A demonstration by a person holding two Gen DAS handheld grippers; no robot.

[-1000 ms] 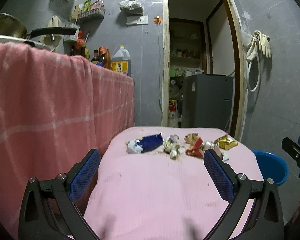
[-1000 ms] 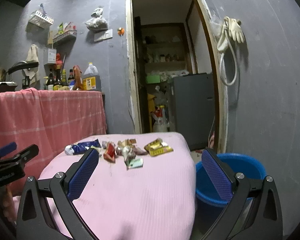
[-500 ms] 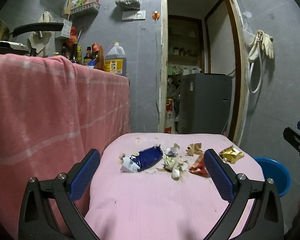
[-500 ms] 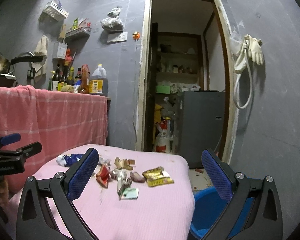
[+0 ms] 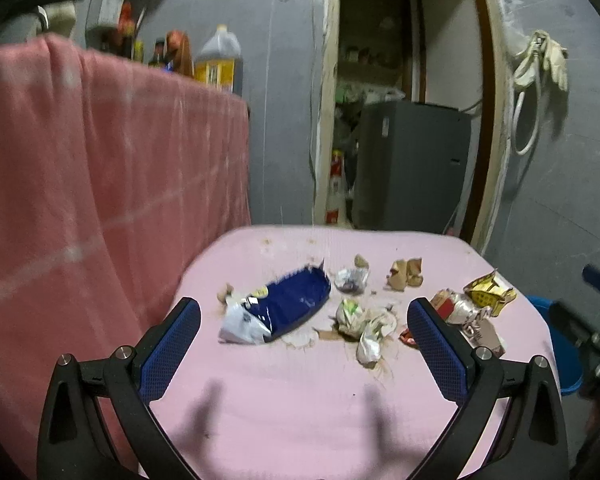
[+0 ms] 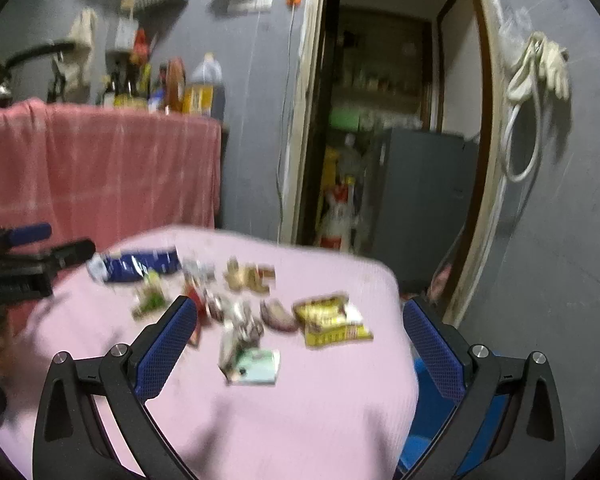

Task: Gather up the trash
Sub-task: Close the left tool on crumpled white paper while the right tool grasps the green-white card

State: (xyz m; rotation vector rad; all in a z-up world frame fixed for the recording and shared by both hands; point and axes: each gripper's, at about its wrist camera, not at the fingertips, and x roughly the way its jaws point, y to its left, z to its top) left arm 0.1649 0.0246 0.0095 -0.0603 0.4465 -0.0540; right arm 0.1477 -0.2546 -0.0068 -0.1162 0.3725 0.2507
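Several pieces of trash lie across the far half of a pink-covered table (image 5: 300, 408). A dark blue wrapper (image 5: 290, 304) is at the left, crumpled white and green paper (image 5: 360, 320) in the middle, a yellow packet (image 5: 488, 290) at the right. My left gripper (image 5: 303, 312) is open above the table, short of the wrappers, nothing between its fingers. In the blurred right wrist view my right gripper (image 6: 300, 312) is open too, with the yellow packet (image 6: 330, 318) and a pale green wrapper (image 6: 256, 364) lying beyond it. A blue bucket (image 6: 424, 420) stands below the table's right edge.
A pink cloth (image 5: 100, 184) hangs over a counter at the left, with bottles (image 5: 216, 60) on top. Behind the table an open doorway (image 5: 400, 100) shows a grey cabinet (image 5: 408, 164). Gloves and a hose (image 5: 540, 64) hang on the right wall. The blue bucket (image 5: 560, 360) sits on the floor.
Both grippers have moved forward and tilted down toward the table, so the trash looks larger and nearer. Both stay open and nothing has been picked up.
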